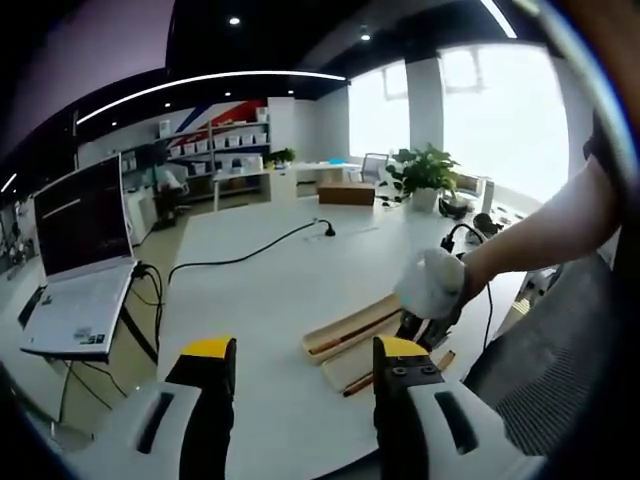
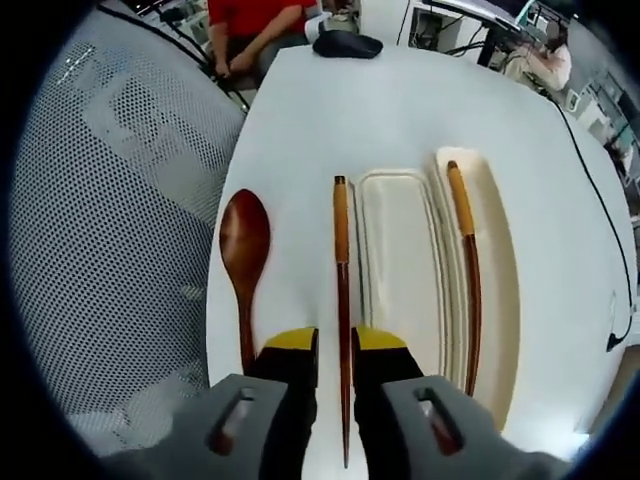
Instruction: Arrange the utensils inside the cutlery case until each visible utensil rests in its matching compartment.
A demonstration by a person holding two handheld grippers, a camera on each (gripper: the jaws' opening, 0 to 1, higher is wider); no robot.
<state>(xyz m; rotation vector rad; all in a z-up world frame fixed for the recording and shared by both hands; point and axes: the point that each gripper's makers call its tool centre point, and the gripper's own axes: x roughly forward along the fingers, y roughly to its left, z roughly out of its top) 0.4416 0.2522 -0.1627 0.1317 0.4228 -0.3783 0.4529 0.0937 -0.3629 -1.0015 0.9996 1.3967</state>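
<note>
Right tongs [image 2: 335, 345] clamp chopstick [image 2: 341, 270] just left of cutlery case [image 2: 400, 250]; spoon [image 2: 245, 250] further left, near worktop [image 2: 300, 120] edge. Left tongs [image 1: 305, 350] open, laptop [image 1: 80, 260] well apart.

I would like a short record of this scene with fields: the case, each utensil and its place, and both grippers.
case: cream plastic cutlery case, open on the white table
chopstick in case: brown wooden chopstick with orange top, in the outer compartment
chopstick outside: matching brown chopstick, on the table beside the case
spoon: dark brown wooden spoon, on the table
right gripper: jaws around the outside chopstick
left gripper: open, holds nothing
</note>
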